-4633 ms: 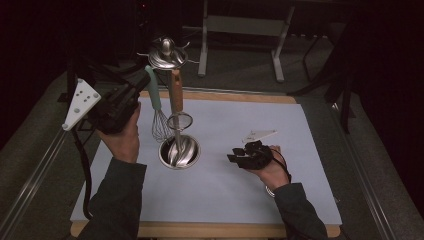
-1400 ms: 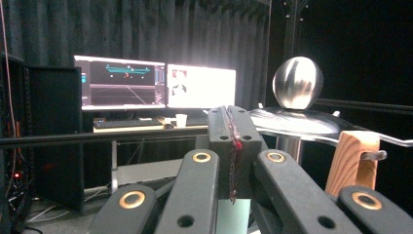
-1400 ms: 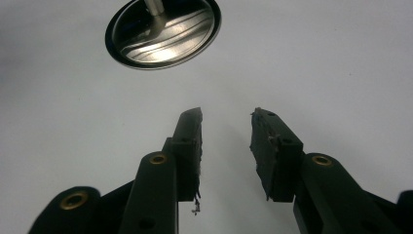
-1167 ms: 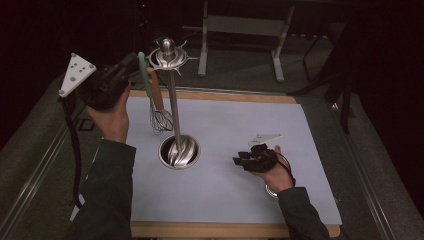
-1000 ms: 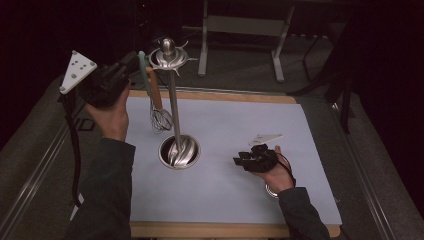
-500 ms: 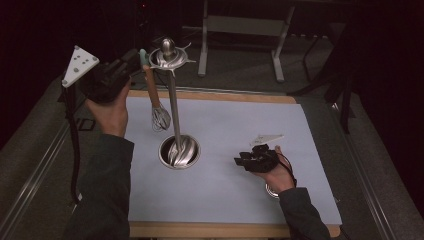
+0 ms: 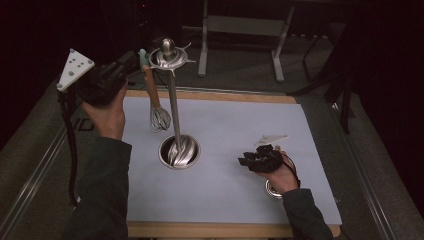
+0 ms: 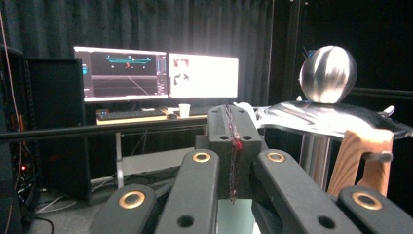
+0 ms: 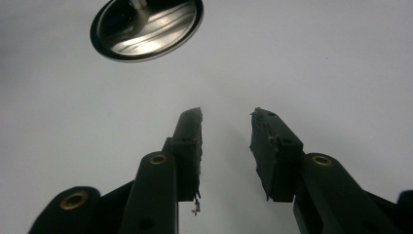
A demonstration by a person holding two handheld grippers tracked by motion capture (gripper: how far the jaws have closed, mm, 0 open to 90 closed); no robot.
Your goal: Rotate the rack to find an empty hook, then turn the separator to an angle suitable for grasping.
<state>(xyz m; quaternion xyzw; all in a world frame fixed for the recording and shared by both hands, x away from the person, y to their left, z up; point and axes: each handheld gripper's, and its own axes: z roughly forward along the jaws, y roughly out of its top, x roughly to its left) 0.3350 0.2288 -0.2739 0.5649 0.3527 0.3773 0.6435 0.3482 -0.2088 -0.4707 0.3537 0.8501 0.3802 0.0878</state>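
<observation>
A steel utensil stand [image 7: 172, 100] rises from a round base [image 7: 179, 151] to a hooked top plate [image 8: 331, 117] with a ball on it. A whisk [image 7: 159, 119] with a wooden handle [image 8: 360, 158] hangs from that plate. A pale green piece [image 7: 142, 54] sits at its upper end. My left gripper [image 7: 136, 59] is held high beside the plate, jaws pressed together [image 8: 234, 114]. I cannot tell whether they pinch the green piece. My right gripper [image 7: 244, 161] lies low over the mat, open and empty [image 9: 226, 119], pointing toward the base [image 9: 146, 29].
A pale mat [image 7: 240, 125] covers the wooden table. A small round metal thing [image 7: 272, 190] lies by the right wrist. Dark stands and frame legs [image 7: 240, 25] are behind the table. Lit monitors [image 8: 156, 73] stand on a desk beyond.
The whisk's handle looked green a second ago and now looks wooden; it has swung slightly under the plate. In the oldest frame the left hand was lower. The right gripper has kept still.
</observation>
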